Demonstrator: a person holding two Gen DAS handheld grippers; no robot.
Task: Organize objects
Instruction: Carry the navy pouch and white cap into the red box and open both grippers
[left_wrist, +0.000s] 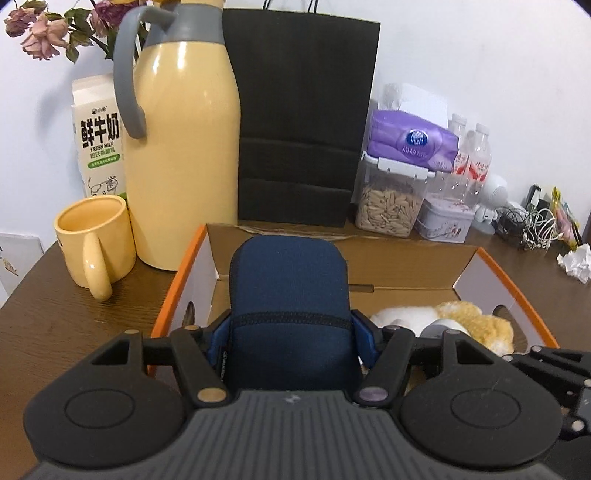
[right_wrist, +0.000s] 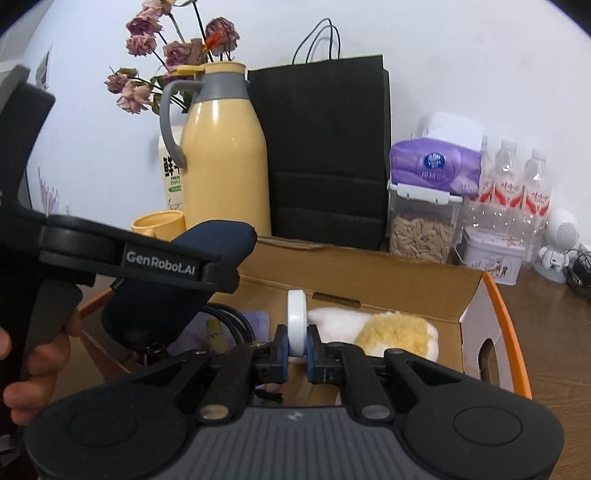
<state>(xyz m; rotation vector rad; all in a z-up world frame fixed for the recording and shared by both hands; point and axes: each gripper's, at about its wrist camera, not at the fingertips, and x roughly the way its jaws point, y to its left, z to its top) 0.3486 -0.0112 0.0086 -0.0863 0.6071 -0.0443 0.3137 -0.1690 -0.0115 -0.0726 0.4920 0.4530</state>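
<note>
My left gripper (left_wrist: 290, 332) is shut on a dark blue soft pouch (left_wrist: 290, 291), which stands up between the blue pads over the open cardboard box (left_wrist: 406, 254). In the right wrist view the same pouch (right_wrist: 221, 236) juts out of the left gripper above the box's left side. My right gripper (right_wrist: 296, 345) is shut on a thin white disc (right_wrist: 296, 310), held on edge above the box (right_wrist: 369, 273). A white and yellow plush toy (right_wrist: 391, 330) lies in the box, also seen as the plush toy (left_wrist: 465, 317) at the right. A black cable (right_wrist: 232, 321) and a purple cloth (right_wrist: 255, 319) lie inside too.
Behind the box stand a yellow thermos jug (left_wrist: 181, 147), a yellow mug (left_wrist: 96, 240), a milk carton (left_wrist: 98, 140), a black paper bag (left_wrist: 303, 122), a seed jar (left_wrist: 388, 206) under a purple tissue pack (left_wrist: 410, 140), water bottles (right_wrist: 517, 184), a tin (right_wrist: 491, 258) and tangled cables (left_wrist: 532, 225). A person's hand (right_wrist: 37, 354) holds the left gripper.
</note>
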